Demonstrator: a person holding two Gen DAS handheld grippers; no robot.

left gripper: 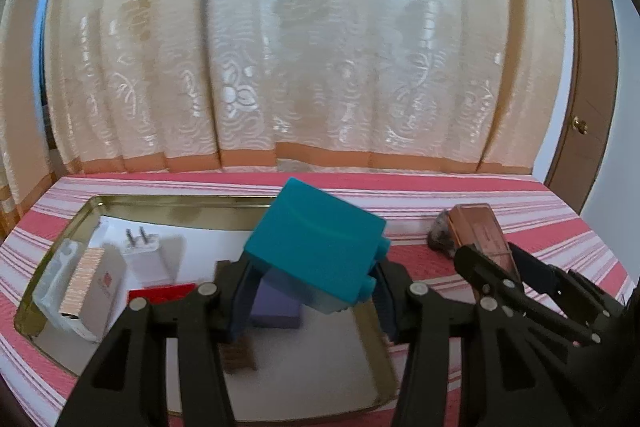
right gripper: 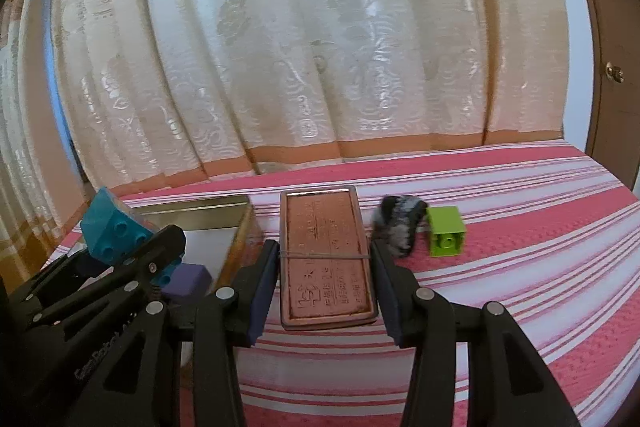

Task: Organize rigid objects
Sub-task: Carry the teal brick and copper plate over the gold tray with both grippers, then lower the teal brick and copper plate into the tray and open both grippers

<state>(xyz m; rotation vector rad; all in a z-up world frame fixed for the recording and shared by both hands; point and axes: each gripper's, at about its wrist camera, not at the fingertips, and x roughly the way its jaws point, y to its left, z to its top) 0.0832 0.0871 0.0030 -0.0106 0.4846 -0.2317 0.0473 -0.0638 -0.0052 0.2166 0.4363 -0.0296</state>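
My left gripper [left gripper: 310,291] is shut on a teal toy brick [left gripper: 316,247] and holds it tilted above the gold metal tray [left gripper: 180,205]. The brick also shows in the right wrist view [right gripper: 114,233]. In the tray lie a white charger plug [left gripper: 146,255], a white box [left gripper: 86,297], a red piece [left gripper: 160,295] and a purple block [left gripper: 276,307]. My right gripper [right gripper: 322,269] is open, its fingers on either side of a copper-coloured flat tin [right gripper: 326,255] that lies on the striped cloth. I cannot tell if the pads touch it.
A grey-black fuzzy object [right gripper: 398,225] and a green toy brick [right gripper: 446,231] lie right of the tin. The red and white striped cloth [right gripper: 520,287] covers the table. A patterned curtain [right gripper: 320,47] hangs behind. A brown door [right gripper: 612,67] stands at right.
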